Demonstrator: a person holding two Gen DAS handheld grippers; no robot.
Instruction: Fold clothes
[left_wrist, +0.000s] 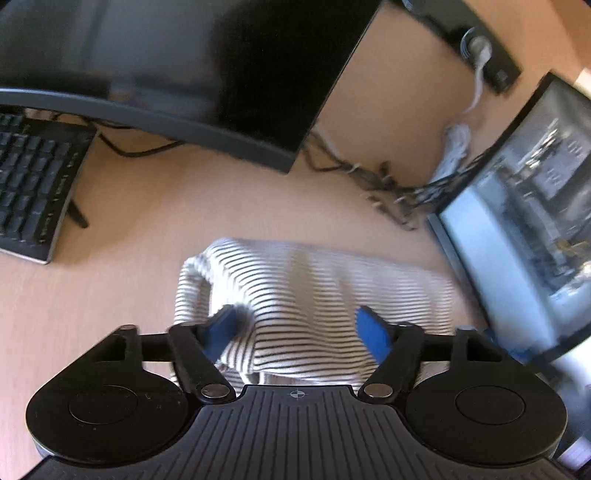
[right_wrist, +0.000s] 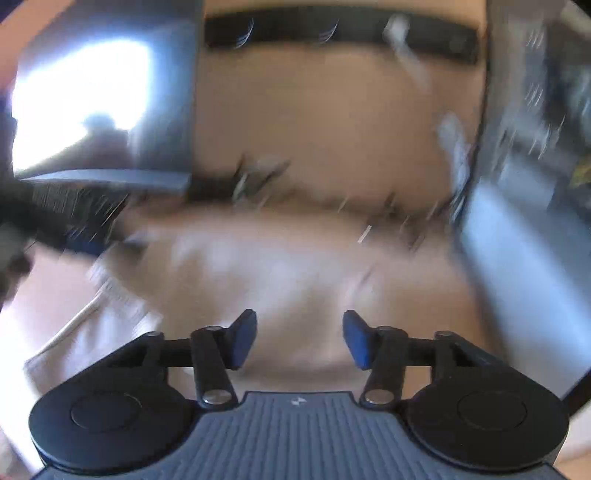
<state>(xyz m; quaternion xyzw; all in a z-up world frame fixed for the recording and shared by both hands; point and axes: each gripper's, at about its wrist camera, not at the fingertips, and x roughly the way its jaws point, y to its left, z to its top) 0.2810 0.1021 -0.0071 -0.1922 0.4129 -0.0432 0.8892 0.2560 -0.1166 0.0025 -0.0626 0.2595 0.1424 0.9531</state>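
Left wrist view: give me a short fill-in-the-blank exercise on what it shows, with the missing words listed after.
1. The folded garment on the desk is white with thin dark ____.
2. To the left of the garment, on the desk, lies a black ____.
3. The pads on the left gripper are ____ in colour.
4. Beyond the garment, above the desk, hangs a dark ____.

Missing words: stripes; keyboard; blue; monitor
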